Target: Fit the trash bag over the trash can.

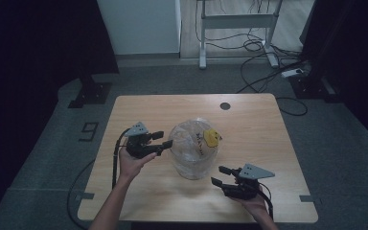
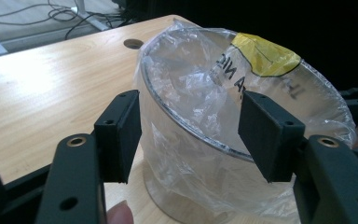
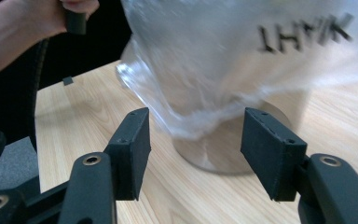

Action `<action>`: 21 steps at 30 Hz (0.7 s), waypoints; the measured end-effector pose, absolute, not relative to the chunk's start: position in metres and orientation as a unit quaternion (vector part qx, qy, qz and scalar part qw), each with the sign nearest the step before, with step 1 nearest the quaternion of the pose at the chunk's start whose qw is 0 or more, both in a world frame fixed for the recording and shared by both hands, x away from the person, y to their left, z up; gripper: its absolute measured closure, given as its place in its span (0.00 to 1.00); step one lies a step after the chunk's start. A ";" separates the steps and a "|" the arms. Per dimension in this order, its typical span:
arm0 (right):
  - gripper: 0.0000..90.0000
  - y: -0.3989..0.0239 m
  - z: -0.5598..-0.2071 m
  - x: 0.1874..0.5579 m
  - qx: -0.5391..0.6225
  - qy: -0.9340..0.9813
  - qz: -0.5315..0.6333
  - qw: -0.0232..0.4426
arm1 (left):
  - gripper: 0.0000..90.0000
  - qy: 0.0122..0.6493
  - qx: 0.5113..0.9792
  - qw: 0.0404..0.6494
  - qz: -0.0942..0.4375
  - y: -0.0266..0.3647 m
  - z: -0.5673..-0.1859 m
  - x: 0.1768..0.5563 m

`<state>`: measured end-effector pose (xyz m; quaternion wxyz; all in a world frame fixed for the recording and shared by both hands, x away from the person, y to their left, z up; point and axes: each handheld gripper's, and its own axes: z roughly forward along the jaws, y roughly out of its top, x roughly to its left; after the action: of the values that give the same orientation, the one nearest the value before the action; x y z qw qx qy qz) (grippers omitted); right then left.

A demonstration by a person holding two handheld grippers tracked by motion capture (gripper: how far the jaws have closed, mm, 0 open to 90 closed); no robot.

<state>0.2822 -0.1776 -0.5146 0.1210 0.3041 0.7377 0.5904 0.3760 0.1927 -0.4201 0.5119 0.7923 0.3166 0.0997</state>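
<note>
A clear round container [image 1: 193, 158] lined with a thin see-through plastic bag [image 1: 191, 139] stands on the pale wooden table [image 1: 249, 124], a little below the middle of the high view. The bag folds over the rim and carries black lettering and a yellow patch [image 1: 213, 138] on its right side.

The left gripper [image 1: 164, 139] sits just left of the container, its jaws spread apart with nothing pinched; in the left gripper view the two black pads [image 2: 120, 133] frame the bag-covered rim [image 2: 191, 135] without pressing on it.

The right gripper [image 1: 220, 175] lies at the lower right of the container, close but apart from it. Its jaws stand wide too, holding nothing; its own view shows the container's base [image 3: 233, 144] and the bag's loose edge [image 3: 200, 116] beyond the pads.
</note>
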 end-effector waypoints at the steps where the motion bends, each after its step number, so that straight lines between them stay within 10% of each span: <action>1: 0.47 -0.181 -0.516 0.282 0.308 0.737 0.588 0.122 | 0.43 0.309 0.796 0.510 0.104 0.194 -0.417 0.377; 21: 0.47 -0.216 -0.526 0.281 0.337 0.728 0.582 0.130 | 0.44 0.226 0.820 0.523 0.058 0.211 -0.407 0.400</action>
<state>0.2814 -0.2157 -0.5257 0.1301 0.3371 0.7282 0.5824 0.3999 0.2114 -0.4070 0.5233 0.8197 0.2257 0.0576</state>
